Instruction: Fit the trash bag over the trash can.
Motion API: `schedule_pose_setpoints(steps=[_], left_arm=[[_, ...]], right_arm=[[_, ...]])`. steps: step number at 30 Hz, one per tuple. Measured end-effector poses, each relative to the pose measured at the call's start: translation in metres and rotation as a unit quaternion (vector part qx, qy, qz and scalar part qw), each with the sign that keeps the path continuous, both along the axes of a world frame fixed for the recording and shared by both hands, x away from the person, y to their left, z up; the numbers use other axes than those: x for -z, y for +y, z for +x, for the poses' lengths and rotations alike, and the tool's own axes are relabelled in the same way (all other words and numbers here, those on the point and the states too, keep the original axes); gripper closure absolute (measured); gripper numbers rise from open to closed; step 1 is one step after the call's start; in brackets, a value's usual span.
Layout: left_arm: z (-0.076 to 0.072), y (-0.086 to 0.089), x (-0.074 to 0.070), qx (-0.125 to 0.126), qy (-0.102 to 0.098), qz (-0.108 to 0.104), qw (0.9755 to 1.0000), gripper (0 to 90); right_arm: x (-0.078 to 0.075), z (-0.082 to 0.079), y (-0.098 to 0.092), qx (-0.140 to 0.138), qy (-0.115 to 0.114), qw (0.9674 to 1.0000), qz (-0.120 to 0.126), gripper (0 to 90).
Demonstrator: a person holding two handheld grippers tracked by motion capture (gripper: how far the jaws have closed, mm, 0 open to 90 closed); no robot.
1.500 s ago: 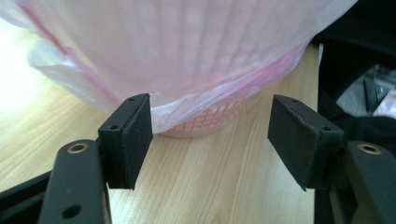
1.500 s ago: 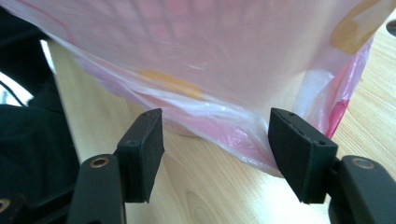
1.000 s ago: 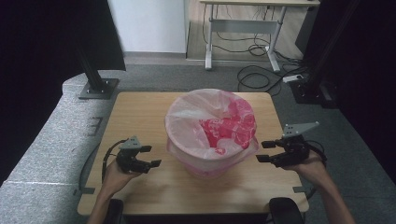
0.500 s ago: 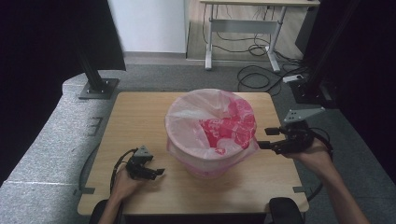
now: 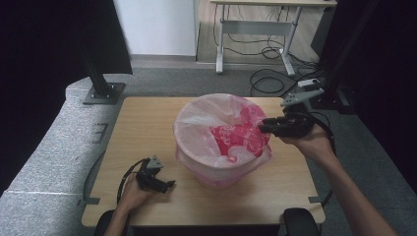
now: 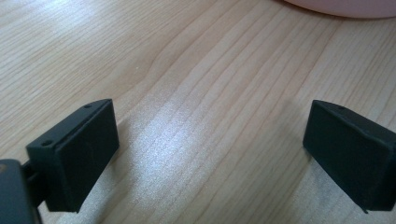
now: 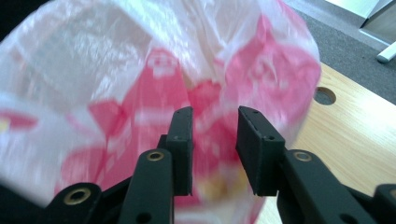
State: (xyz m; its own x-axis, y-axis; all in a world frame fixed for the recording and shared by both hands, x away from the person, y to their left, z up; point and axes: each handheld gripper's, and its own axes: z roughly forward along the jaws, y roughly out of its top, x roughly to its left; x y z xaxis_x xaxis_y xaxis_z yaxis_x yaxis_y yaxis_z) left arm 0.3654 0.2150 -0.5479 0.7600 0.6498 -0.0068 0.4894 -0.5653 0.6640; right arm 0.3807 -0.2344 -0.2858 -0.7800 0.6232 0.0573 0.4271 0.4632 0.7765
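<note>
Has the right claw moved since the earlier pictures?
Yes. The right claw has risen from beside the bin's lower right side to the rim of the pink plastic bag, its jaws closing.

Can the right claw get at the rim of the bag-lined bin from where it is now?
Probably yes. The right claw hangs at the near-right rim of the pink-and-white bag, jaws partly closed after just narrowing, with a gap between them. Nothing stands between them and the plastic; whether they already pinch it is unclear.
</note>
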Motion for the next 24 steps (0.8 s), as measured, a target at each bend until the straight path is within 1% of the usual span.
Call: schedule_pose_setpoints(steps=[2,5,9,13,15,17,18,19,20,23,24], left_arm=[[0.0,0.0,0.0,0.001,0.001,0.001,1.0,1.8],[0.0,0.0,0.0,0.003,0.002,0.002,1.0,0.9],[0.0,-0.001,0.0,0.003,0.002,0.002,1.0,0.7],[0.0,0.0,0.0,0.003,0.002,0.002,1.0,0.8],[0.0,-0.001,0.0,0.003,0.002,0.002,1.0,0.7],[0.0,0.0,0.0,0.003,0.002,0.002,1.0,0.7],[0.0,-0.001,0.0,0.003,0.002,0.002,1.0,0.7],[0.0,0.0,0.0,0.003,0.002,0.002,1.0,0.7],[0.0,0.0,0.0,0.003,0.002,0.002,1.0,0.7],[0.0,0.0,0.0,0.003,0.002,0.002,1.0,0.7],[0.0,-0.001,0.0,0.003,0.002,0.002,1.0,0.7]], right_arm=[[-0.004,0.007,0.011,-0.002,0.002,1.0,-0.007,66.3],[-0.009,0.02,0.029,-0.001,-0.004,0.9999,-0.017,65.0],[-0.016,0.037,0.051,-0.003,-0.026,0.9992,-0.028,58.8],[-0.021,0.053,0.075,-0.002,-0.043,0.9983,-0.039,58.8],[-0.021,0.063,0.086,-0.002,-0.041,0.9983,-0.041,59.4],[-0.016,0.072,0.097,0.003,-0.03,0.9986,-0.044,59.1],[-0.013,0.078,0.101,0.006,-0.03,0.9982,-0.052,58.5],[-0.007,0.083,0.107,0.011,-0.027,0.9977,-0.061,56.9],[-0.002,0.086,0.11,0.013,-0.021,0.9976,-0.064,54.9],[0.018,0.098,0.122,0.01,0.002,0.9965,-0.083,49.0],[0.022,0.1,0.125,0.014,0.007,0.9961,-0.087,47.7]])
